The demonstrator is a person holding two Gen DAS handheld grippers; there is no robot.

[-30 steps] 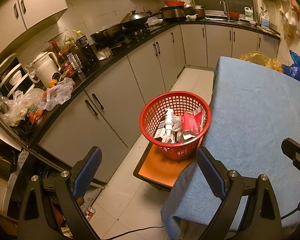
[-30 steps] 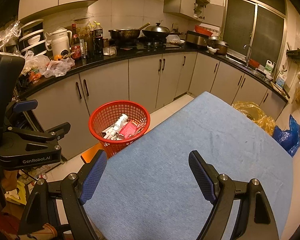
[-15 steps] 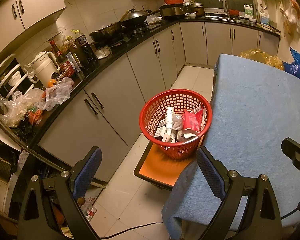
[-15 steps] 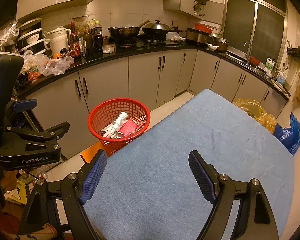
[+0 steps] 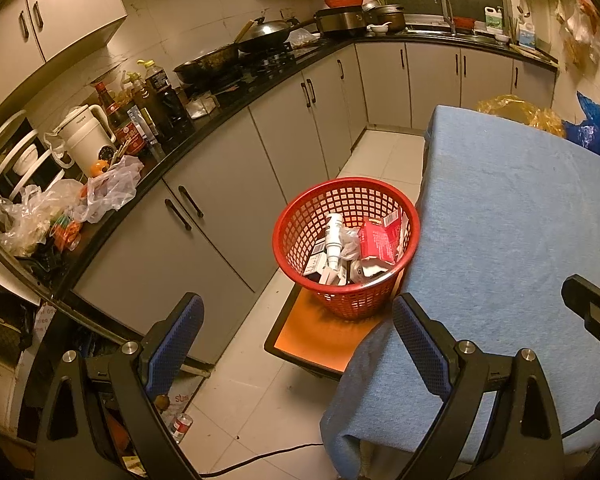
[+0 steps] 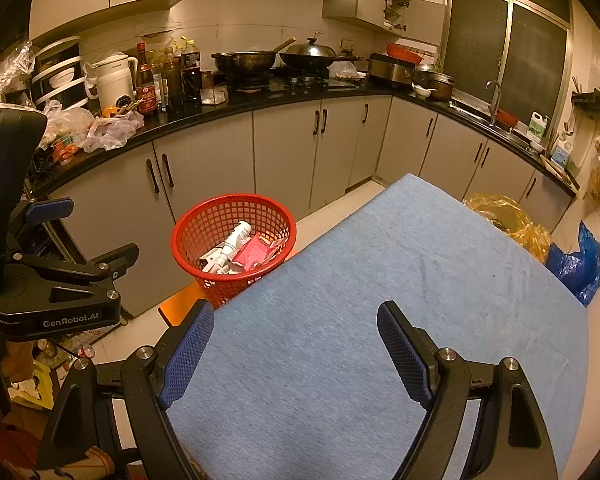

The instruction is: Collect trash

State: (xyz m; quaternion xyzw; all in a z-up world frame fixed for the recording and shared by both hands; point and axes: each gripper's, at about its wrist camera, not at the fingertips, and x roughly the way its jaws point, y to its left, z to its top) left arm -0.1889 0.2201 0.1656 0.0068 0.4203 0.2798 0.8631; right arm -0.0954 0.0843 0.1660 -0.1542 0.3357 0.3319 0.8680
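Both the left gripper (image 5: 296,344) and right gripper (image 6: 296,352) hover with jaws released, grasping nothing. The collected trash (image 5: 350,246) lies in the red basket (image 5: 296,216), touching the blue-clothed bench (image 5: 500,220) on its left. A careless sweep could likely snag the cloth or tip the basket off its orange stool (image 5: 320,336)

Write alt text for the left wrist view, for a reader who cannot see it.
A red mesh basket holding a white bottle, a red carton and other wrappers stands on an orange board beside a table under a blue cloth. The open, empty left claw frames it from below, with a cluttered kitchen counter behind.
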